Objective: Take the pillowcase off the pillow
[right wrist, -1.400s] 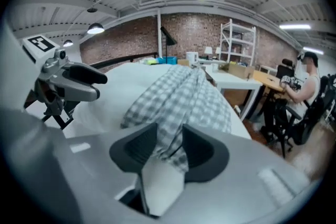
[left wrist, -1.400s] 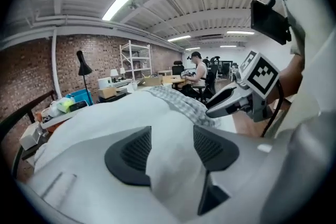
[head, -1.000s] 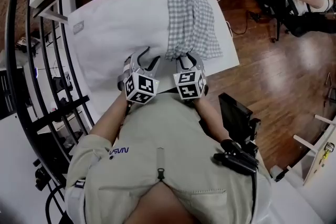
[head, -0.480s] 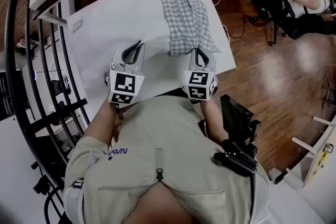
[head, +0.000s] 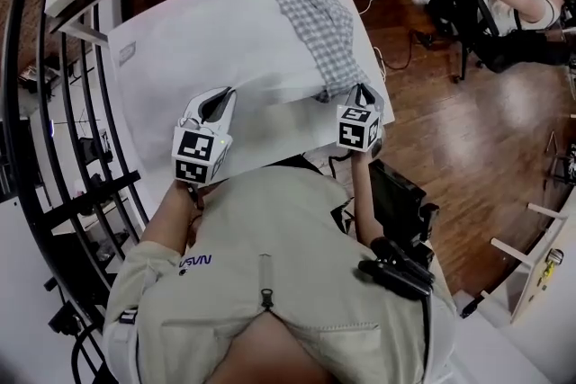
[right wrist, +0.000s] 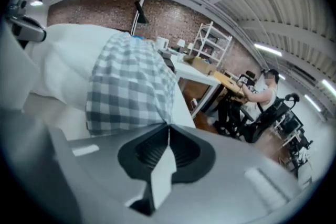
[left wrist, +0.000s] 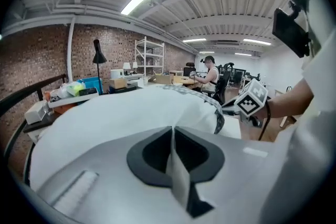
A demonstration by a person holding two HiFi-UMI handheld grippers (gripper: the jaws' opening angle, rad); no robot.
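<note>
Head view: white pillow [head: 216, 40] on bench [head: 139, 144], checked pillowcase [head: 324, 22] over its right end. Left gripper view: L hand-held gripper [left wrist: 171, 131] clenched on pillow's white edge. Right gripper view: R hand-held gripper [right wrist: 168, 128] clenched on white fold [right wrist: 164, 165] by pillowcase. Best: anchor L, pull R steadily.

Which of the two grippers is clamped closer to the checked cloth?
The right gripper: it pinches white fabric right at the near edge of the checked cloth. The left gripper also pinches white fabric, but well away from the checks.
</note>
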